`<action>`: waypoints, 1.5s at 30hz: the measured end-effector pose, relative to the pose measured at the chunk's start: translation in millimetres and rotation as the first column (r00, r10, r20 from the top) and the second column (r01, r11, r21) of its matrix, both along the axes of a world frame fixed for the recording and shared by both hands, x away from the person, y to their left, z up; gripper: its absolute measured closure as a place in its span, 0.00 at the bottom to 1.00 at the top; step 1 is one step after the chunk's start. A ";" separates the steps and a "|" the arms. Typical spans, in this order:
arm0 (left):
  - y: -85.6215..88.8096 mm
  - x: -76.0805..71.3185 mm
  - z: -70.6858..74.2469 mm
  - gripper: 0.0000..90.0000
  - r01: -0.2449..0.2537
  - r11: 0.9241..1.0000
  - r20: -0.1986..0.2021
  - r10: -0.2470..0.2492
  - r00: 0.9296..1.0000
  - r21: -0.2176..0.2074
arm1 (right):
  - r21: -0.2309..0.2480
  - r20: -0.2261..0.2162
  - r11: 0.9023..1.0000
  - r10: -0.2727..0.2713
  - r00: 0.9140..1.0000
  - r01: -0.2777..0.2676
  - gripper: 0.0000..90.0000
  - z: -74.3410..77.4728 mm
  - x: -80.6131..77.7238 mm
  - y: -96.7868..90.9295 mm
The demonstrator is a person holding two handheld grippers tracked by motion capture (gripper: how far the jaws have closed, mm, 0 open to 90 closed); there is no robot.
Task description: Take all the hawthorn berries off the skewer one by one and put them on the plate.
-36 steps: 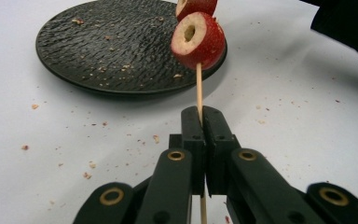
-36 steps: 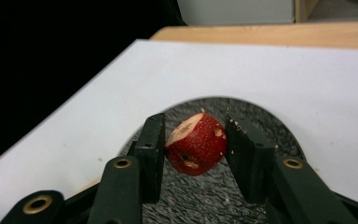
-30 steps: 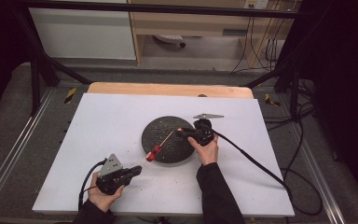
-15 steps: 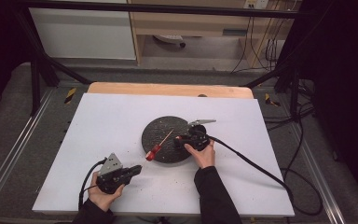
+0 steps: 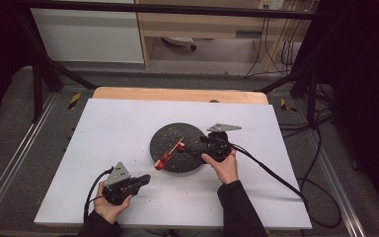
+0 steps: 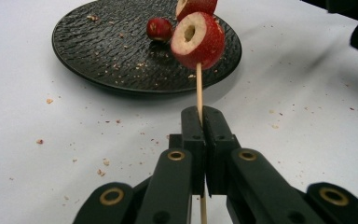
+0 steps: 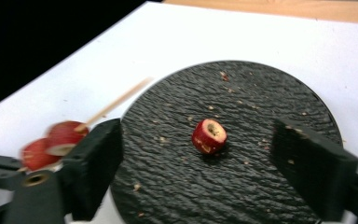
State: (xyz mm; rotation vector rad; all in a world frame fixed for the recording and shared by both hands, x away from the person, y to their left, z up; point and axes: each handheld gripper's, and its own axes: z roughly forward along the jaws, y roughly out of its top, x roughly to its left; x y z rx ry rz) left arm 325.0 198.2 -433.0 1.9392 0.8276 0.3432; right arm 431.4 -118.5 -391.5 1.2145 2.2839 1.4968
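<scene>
Left tongs [image 6: 200, 121]: pinched tight on a thin wooden skewer [image 6: 198, 86], low on the stick, near the counter's front edge in the high view.
Skewer load: two red fruit rings [image 6: 197, 33] threaded near the tip, pale flesh and a cored hole showing.
Right tongs [image 7: 193, 149]: spread wide with nothing between them, hovering above the plate and framing the loose fruit.
Loose fruit piece [image 7: 209, 136]: small, red-skinned, cut face pale, lying near the middle of the black textured plate [image 7: 270, 93].
Plate: on the white counter [image 5: 113, 128], crumbs scattered around.
Risk: the round piece may roll or squirt sideways if the tongs close off-centre; a hard squeeze could crush it.
Second risk: the thin stick may twist in its grip, tipping the rings.
</scene>
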 end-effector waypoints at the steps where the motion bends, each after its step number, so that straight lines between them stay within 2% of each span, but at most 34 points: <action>1: -0.2 0.0 0.0 0.98 0.000 1.000 -0.001 0.000 1.000 0.000 | 0.007 0.004 1.000 0.005 1.000 -0.005 0.12 1.8 -2.5 -0.3; 6: -1.9 -0.1 -0.4 0.98 0.002 1.000 0.001 -0.002 1.000 0.002 | 0.040 -0.002 0.998 0.041 0.999 -0.040 0.05 5.9 -17.4 1.2; 11: -6.3 -0.3 -1.0 0.98 0.009 1.000 0.000 -0.009 1.000 0.004 | 0.052 -0.007 0.996 0.071 0.997 -0.071 0.05 1.8 -30.3 7.1; 15: -10.8 -0.8 -1.0 0.98 0.019 1.000 0.000 -0.019 1.000 0.005 | 0.079 -0.016 0.992 0.097 0.995 -0.095 0.08 -3.8 -36.4 12.5; 21: -18.2 -2.2 -1.7 0.98 0.035 0.999 0.002 -0.035 0.999 0.010 | 0.105 -0.021 0.988 0.117 0.993 -0.114 0.20 -11.6 -40.4 18.5; 34: -27.1 -7.1 -1.9 0.98 0.066 0.998 0.012 -0.066 0.998 0.018 | 0.161 -0.057 0.976 0.158 0.986 -0.147 0.56 -22.2 -37.7 25.5; 40: -26.6 -7.2 -1.8 0.98 0.066 0.998 0.013 -0.066 0.998 0.010 | 0.177 -0.069 0.971 0.172 0.983 -0.158 0.68 -20.8 -37.8 24.9; 45: -26.7 -7.6 -1.5 0.98 0.069 0.998 0.018 -0.069 0.997 0.010 | 0.179 -0.078 0.970 0.179 0.981 -0.163 0.68 -19.0 -37.1 23.7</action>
